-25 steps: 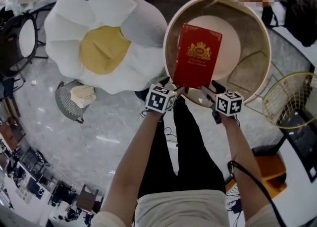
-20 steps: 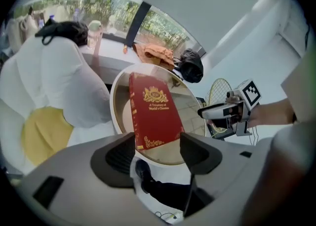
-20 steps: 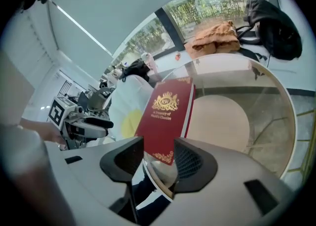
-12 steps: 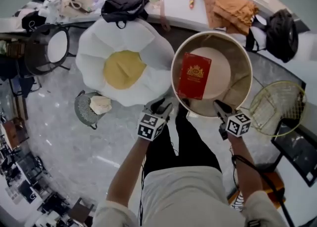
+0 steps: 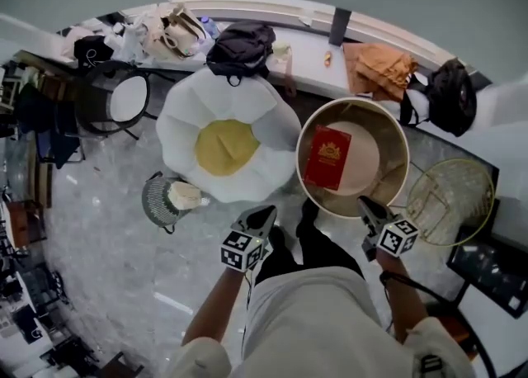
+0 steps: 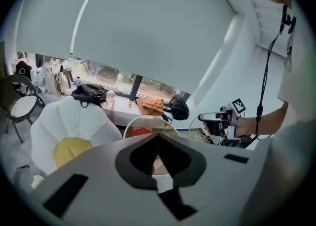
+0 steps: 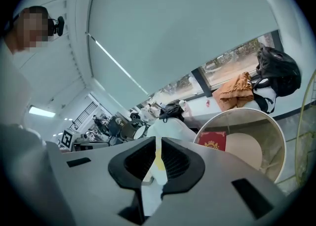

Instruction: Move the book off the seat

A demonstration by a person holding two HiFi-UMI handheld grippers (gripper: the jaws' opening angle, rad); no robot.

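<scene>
A red book [image 5: 327, 158] with a gold crest lies on the cream seat of a round tub chair [image 5: 355, 102]. It also shows in the left gripper view [image 6: 141, 131] and the right gripper view [image 7: 213, 141]. My left gripper [image 5: 262, 218] hangs in front of the chair, well clear of the book. Its jaws have just been closing and stand shut, with nothing between them [image 6: 158, 136]. My right gripper [image 5: 365, 205] is at the chair's near rim, also shut and empty [image 7: 158, 141]. Neither gripper touches the book.
A white flower-shaped chair with a yellow centre [image 5: 227, 145] stands left of the tub chair. A gold wire basket [image 5: 450, 203] is at its right and a small wire stool with a cloth [image 5: 169, 199] at the left. Bags and an orange cloth [image 5: 379, 67] lie on the window ledge.
Both grippers were open at the book's near edge; they have risen away from it and closed. The head view has pulled up and back. The book stays on the seat.
</scene>
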